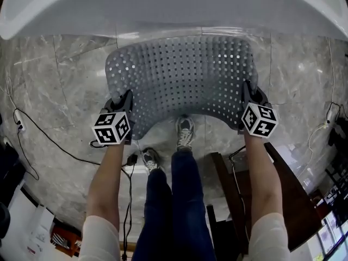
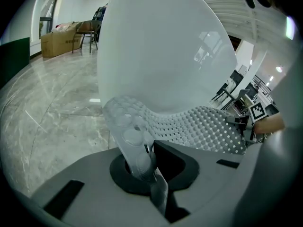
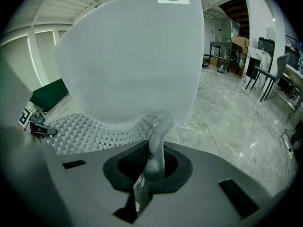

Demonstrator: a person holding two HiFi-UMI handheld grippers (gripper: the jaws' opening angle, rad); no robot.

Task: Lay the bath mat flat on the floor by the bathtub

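In the head view, a grey perforated mat [image 1: 182, 75] is stretched between the two hand-held grippers, in front of the white tub [image 1: 163, 4] and over the marble floor [image 1: 54, 80]. Its left near corner is pinched by the left hand-held gripper [image 1: 125, 101] and its right near corner by the right hand-held gripper [image 1: 248, 90]. The mat's far edge lies close to the tub wall; whether it touches the floor cannot be told. Two shoes [image 1: 185, 132] are seen just below the mat's near edge, and a black cable [image 1: 54, 140] is trailed across the floor at the left.

In the left gripper view, the jaws of the left hand-held gripper [image 2: 144, 162] are pressed together on a studded corner of the mat [image 2: 203, 126], which runs off to the right in front of the tub [image 2: 161, 46]. Boxes [image 2: 59, 41] are seen far back on the floor.

In the right gripper view, the right hand-held gripper [image 3: 151, 167] is clamped on the opposite corner, and the mat [image 3: 85, 129] is spread away to the left beneath the tub [image 3: 132, 56].
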